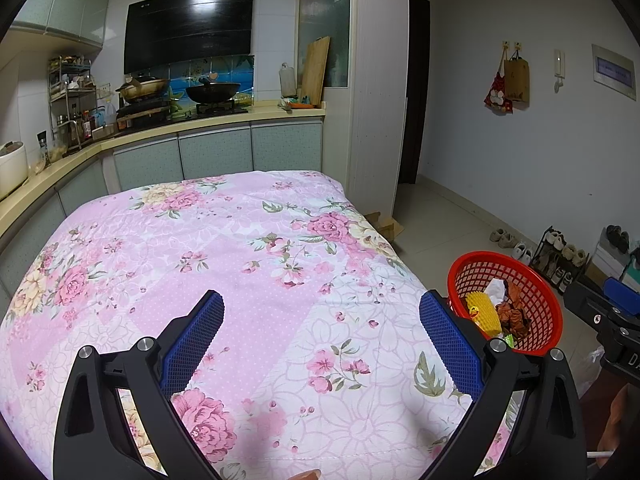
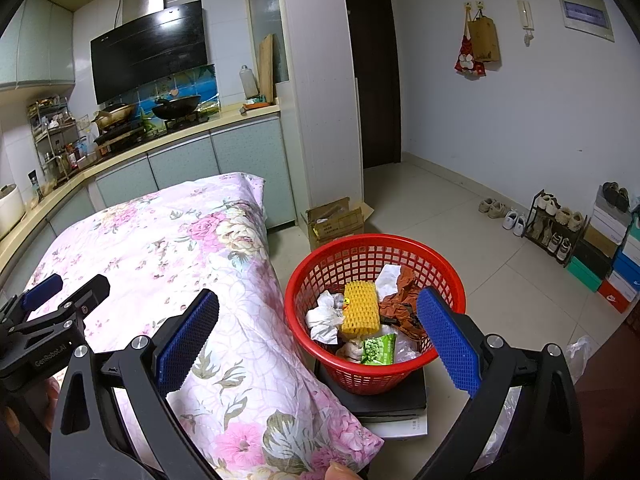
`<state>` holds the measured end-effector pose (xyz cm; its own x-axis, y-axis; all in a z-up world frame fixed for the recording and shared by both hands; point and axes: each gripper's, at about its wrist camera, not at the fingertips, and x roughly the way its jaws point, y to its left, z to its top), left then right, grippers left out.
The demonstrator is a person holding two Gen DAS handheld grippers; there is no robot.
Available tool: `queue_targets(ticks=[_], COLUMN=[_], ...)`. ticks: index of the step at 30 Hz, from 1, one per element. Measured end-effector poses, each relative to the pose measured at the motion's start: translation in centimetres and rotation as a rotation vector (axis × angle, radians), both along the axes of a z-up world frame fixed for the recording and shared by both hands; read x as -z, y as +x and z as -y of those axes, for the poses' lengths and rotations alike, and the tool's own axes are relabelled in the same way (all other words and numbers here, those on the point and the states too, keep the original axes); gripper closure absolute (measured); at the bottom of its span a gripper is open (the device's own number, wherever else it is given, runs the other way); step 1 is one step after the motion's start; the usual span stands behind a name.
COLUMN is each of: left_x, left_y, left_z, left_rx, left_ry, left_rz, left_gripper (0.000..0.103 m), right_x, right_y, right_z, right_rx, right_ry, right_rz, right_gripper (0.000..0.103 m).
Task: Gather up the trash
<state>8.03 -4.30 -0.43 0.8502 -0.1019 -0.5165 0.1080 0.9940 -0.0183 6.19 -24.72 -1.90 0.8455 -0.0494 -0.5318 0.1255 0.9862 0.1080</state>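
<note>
Surface: I see a table draped in a pink floral quilt (image 1: pixel 224 248), its top bare in both wrist views.
Floor: pale tiles (image 2: pixel 472 240) to the right of the table.
Beside the table: a red mesh basket (image 2: pixel 320 280) stands on a stack of dark flat boards (image 2: pixel 400 402) on the floor.
Further back: an open cardboard box (image 2: pixel 336 220) sits on the tiles.

Red plastic lattice basket (image 2: pixel 372 264), floral cloth (image 1: pixel 208 256)
</note>
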Motion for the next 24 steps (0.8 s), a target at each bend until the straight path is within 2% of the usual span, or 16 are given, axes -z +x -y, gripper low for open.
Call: queue_targets(ticks=[15, 24], left_x=[0.2, -0.3], left_y=[-0.2, -1.6], left_z=[-0.2, -1.9], left_rx=[0.004, -0.018], left_ry=[-0.013, 0.000], left_rz=[-0.005, 0.024], left_gripper=[0.008, 0.008], right_x=[0.0, 0.6], right_y=[0.0, -0.2], right_z=[0.0, -0.8], right_rx=[-0.002, -0.020], right_ry=[0.000, -0.008], right_rz=[-0.001, -0.006], right_gripper=[0.007, 0.007])
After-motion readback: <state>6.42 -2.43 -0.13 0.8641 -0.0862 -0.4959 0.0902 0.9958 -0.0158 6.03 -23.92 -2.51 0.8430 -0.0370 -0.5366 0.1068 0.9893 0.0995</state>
